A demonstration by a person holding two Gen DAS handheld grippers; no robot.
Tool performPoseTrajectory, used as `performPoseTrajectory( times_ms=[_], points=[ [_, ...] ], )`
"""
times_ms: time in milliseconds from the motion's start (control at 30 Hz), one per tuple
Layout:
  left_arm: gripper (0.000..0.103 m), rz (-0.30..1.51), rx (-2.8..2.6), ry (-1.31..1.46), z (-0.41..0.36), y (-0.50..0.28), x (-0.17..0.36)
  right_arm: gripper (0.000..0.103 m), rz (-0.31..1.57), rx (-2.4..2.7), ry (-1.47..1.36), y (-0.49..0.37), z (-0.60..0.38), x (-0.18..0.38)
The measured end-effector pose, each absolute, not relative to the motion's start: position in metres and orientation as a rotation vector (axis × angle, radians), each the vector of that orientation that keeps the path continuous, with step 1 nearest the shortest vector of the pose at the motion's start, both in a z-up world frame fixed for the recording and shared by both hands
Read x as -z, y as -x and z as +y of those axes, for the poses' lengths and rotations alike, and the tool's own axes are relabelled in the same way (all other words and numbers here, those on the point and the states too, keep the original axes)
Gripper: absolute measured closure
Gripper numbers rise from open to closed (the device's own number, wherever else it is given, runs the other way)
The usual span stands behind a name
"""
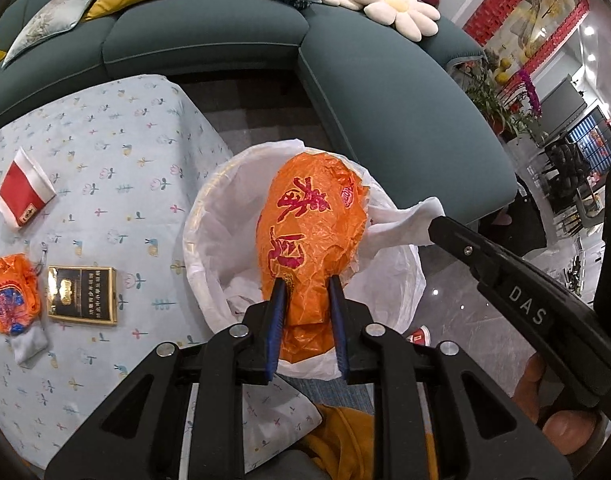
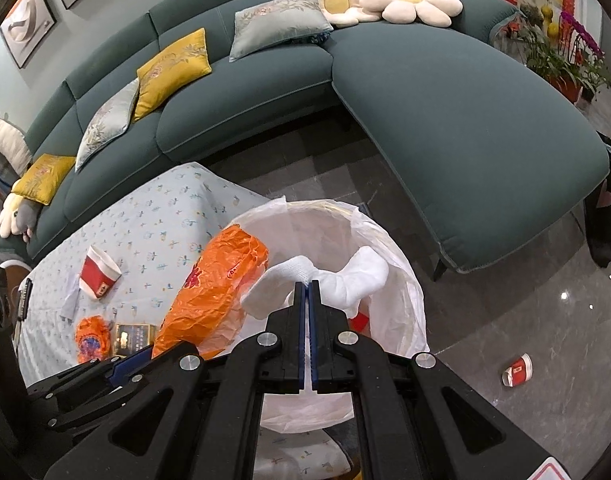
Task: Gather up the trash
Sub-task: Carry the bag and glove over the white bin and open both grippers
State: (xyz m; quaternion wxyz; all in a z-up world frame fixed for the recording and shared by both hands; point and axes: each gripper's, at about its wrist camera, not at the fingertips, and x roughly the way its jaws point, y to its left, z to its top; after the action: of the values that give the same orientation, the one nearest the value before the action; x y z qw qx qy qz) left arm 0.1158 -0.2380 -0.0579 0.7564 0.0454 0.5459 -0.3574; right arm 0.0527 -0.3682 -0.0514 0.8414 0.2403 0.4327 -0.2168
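A crumpled orange plastic bag (image 1: 309,220) with red print hangs over the trash bin (image 1: 209,232), which has a white liner. My left gripper (image 1: 305,284) is shut on the bag's lower end, its blue pads pressing both sides. In the right wrist view the same orange bag (image 2: 217,288) leans over the left rim of the bin (image 2: 401,280). My right gripper (image 2: 308,282) is shut on a wad of white tissue (image 2: 337,276) above the bin's opening. The left wrist view shows that tissue (image 1: 401,220) at the tip of the right gripper (image 1: 435,224).
On the table with the floral cloth (image 1: 117,152) lie a red and white paper cup (image 1: 23,188), a second orange bag (image 1: 13,292) and a dark box (image 1: 81,294). A teal sofa (image 2: 445,120) wraps behind the bin. A crushed red cup (image 2: 517,370) lies on the floor.
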Motion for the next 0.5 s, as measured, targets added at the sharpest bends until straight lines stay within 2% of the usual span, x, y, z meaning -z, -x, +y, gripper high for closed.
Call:
performPoseTrajectory(
  times_ms=[33,67,167,200,500],
  points=[
    [0.073,1.197,0.774,-0.097,-0.239,-0.116,0.060,0.096,0.919,0.464,-0.507,-0.053,-0.370,0.053],
    [0.062,1.199,0.766,-0.095,-0.239,-0.117,0.060,0.095,0.917,0.475,-0.503,-0.053,-0.370,0.054],
    [0.049,1.184,0.747,-0.082,-0.237,-0.117,0.061,0.083,0.913,0.484,-0.502,-0.052,-0.370,0.054],
    [0.049,1.186,0.744,-0.084,-0.235,-0.118,0.062,0.079,0.911,0.488,-0.502,-0.053,-0.370,0.053],
    [0.047,1.205,0.662,-0.002,-0.185,-0.139,0.063,0.068,0.899,0.447,-0.460,-0.074,-0.341,0.036]
  ],
)
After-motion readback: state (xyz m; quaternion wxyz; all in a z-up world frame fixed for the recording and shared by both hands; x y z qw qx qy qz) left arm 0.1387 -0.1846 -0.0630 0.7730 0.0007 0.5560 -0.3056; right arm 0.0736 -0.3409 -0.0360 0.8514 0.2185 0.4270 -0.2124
